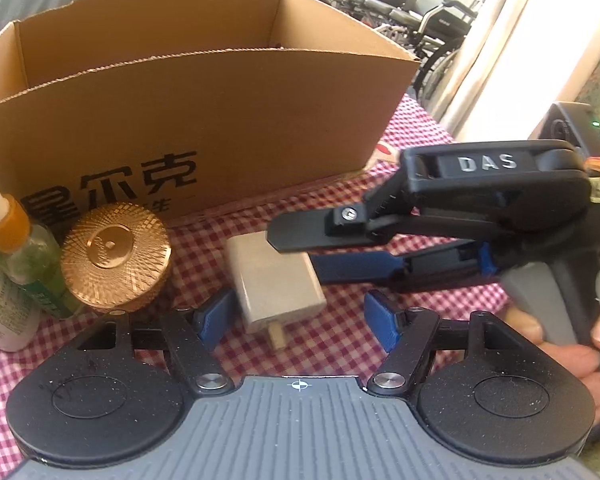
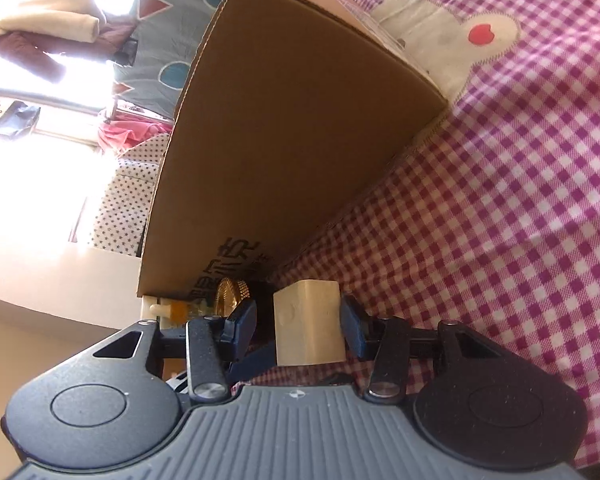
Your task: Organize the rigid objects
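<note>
The cardboard box (image 1: pixel 204 120) walls off the far side, its top open. To the left, the gold jar (image 1: pixel 116 256) and dropper bottles (image 1: pixel 16 248) crowd together (no gap visible between them); bare checked cloth (image 2: pixel 500 200) lies open rightward

Left gripper (image 1: pixel 300 316) held level, jaws wide apart; right gripper (image 2: pixel 300 324) rolled sideways, jaws parted
</note>
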A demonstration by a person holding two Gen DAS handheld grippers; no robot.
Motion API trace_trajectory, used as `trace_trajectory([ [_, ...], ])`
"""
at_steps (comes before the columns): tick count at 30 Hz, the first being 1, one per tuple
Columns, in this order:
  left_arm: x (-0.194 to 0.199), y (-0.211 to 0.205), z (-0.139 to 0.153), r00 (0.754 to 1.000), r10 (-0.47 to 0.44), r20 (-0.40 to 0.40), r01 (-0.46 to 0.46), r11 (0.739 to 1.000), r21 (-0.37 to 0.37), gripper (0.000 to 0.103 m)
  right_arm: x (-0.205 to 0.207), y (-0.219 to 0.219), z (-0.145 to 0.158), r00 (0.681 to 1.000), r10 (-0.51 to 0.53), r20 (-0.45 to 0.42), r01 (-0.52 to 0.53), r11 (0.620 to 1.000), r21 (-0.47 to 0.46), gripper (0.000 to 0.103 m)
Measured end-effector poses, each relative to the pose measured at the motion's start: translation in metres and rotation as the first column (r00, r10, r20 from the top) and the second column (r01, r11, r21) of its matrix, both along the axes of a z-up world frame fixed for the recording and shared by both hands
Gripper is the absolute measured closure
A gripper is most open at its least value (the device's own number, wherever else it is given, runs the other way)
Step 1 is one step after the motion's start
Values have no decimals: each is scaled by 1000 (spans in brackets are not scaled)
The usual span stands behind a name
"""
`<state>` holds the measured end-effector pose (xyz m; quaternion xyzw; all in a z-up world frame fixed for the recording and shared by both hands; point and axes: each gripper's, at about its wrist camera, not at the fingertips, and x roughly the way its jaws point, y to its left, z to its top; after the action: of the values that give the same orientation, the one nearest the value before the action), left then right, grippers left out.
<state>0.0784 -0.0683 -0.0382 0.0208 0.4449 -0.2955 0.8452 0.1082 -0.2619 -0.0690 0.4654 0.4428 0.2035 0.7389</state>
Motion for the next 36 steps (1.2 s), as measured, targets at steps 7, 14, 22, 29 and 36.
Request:
trace_trajectory([
  [7, 0, 3, -1, 1000, 14, 17, -14, 1000, 9, 33, -6, 9, -1, 1000, 7, 11, -7, 1000, -13, 57],
  [14, -1, 11, -2, 999, 43, 19, -43, 999, -13, 48, -14, 11, 10, 998, 14, 63, -14, 1000, -13, 68],
  [22, -15, 10, 8, 998, 29, 62, -29, 1000, -2, 55, -12, 24, 14, 999, 15, 50, -11, 997, -72, 73],
  [29, -30, 15, 49, 989, 29, 143, -23, 999, -46, 55, -27, 26, 65, 986, 20, 166, 1, 992, -124, 73],
  [36, -11, 19, 107, 968, 77, 238, -62, 996, -70, 55, -4, 29, 132, 948, 75, 310, -23, 986, -168, 73],
])
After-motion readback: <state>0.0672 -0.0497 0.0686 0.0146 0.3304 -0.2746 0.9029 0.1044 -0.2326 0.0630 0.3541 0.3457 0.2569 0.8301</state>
